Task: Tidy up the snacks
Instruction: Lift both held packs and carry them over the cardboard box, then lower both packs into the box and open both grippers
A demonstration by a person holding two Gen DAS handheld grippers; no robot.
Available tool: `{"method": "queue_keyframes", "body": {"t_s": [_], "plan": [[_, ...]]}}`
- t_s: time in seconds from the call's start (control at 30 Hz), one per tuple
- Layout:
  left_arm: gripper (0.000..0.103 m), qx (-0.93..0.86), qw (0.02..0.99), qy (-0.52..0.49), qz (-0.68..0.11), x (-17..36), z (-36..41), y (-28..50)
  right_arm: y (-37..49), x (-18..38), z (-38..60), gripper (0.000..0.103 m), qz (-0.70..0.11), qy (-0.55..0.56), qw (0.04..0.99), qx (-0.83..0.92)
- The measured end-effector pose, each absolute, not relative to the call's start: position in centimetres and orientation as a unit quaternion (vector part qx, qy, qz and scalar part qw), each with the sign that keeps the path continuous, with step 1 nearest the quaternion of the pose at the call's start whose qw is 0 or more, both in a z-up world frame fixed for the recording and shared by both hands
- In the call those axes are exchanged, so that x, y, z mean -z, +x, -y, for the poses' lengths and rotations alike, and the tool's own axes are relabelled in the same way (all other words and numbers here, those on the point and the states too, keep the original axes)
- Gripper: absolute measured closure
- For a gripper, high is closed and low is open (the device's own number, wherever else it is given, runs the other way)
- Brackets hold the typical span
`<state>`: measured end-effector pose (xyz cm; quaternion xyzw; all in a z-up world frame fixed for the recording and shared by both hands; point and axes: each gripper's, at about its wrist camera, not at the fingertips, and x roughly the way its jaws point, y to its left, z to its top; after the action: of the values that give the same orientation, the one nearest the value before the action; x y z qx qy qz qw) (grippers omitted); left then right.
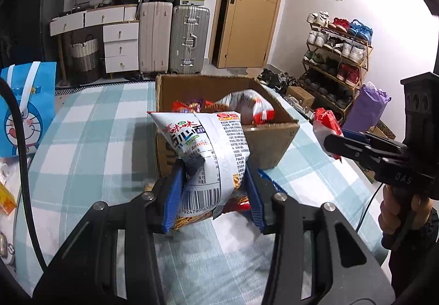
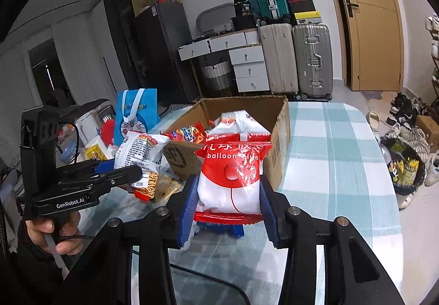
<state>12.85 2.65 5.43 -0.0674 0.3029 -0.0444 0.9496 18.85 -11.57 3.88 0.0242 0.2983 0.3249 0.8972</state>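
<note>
With both packets already clamped and clear of the cloth, the step in hand reads as the carry to the cardboard box [image 1: 263, 140], which serves as landmark below. Left gripper [image 1: 214, 189]: blue pads closed on the lower end of the white noodle-snack packet [image 1: 208, 151], which stands upright in front of the box's near wall. Right gripper [image 2: 229, 203]: pads pressed on both sides of the red-and-white "balloon" packet [image 2: 233, 173], also just short of the near wall. Judgement: each packet should clear the rim before release, so keep them high until past the near wall, then lower into free space. The noodle packet is gripped low and looks top-heavy; keep the wrist steady so it does not fold over the pad. Bringing both in together risks the grippers colliding over the box, so go one at a time. Avoid squeezing harder; the contents are likely brittle. Counts: grippers, two, each holding one packet. Inside the box, one large red-and-white bag [image 1: 247, 104] and at least two smaller red-orange packets [image 1: 189, 106]; more may be hidden below the rim. On the checked cloth [image 1: 90, 140] in front of the box, one red packet [image 1: 238, 203] under the left gripper. Left of the box, one blue cartoon gift bag [image 1: 27, 110].
</note>
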Motion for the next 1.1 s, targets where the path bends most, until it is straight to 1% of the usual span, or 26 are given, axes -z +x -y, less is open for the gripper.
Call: {"method": "queue_keyframes", "body": {"t_s": [0.5,1.1], "plan": [[0.063,0.052,0.955,-0.061,-0.287,-9.0,-2.0,16.3,21.5,-6.5,10.3,0.060,-0.288,0.027,0.899,-0.330],[0.063,0.043,0.953,-0.045,-0.297,-10.5,-1.0,22.1,25.4,-7.0,9.1,0.060,-0.297,0.024,0.901,-0.316]]}}
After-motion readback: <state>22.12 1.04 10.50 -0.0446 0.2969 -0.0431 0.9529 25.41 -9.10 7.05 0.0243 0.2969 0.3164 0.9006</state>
